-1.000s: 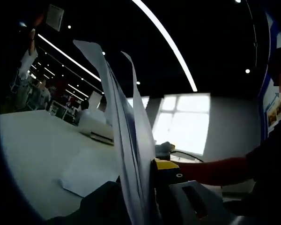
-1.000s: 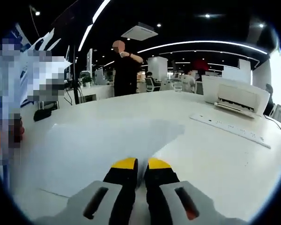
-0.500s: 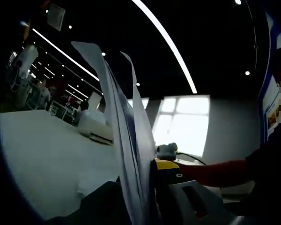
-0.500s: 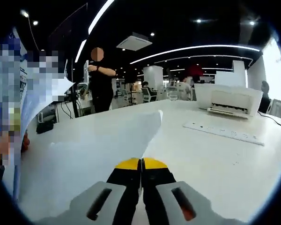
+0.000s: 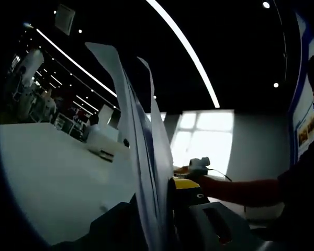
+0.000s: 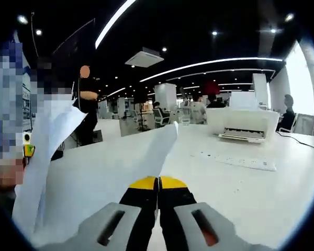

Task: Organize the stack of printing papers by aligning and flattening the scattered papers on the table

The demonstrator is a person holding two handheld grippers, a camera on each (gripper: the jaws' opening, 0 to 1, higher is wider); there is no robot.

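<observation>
Several sheets of white printing paper (image 5: 138, 157) stand upright between the jaws of my left gripper (image 5: 159, 196), which is shut on their lower edge. They fan apart slightly at the top. My right gripper (image 6: 158, 183) is shut on the near edge of a single white sheet (image 6: 156, 150), held up off the white table (image 6: 261, 188). In the right gripper view the upright sheets (image 6: 47, 141) hang at the left. In the left gripper view the right gripper (image 5: 199, 164) shows past the paper, at the end of a red sleeve (image 5: 240, 189).
A white printer (image 6: 245, 125) sits at the far side of the table, with a white power strip (image 6: 235, 160) in front of it. The same printer (image 5: 102, 144) lies left of the upright sheets. A person (image 6: 86, 107) stands beyond the table's far left.
My right gripper has raised its sheet off the table and brought it up toward the left one. The sheet that lay flat on the table in the left gripper view is gone.
</observation>
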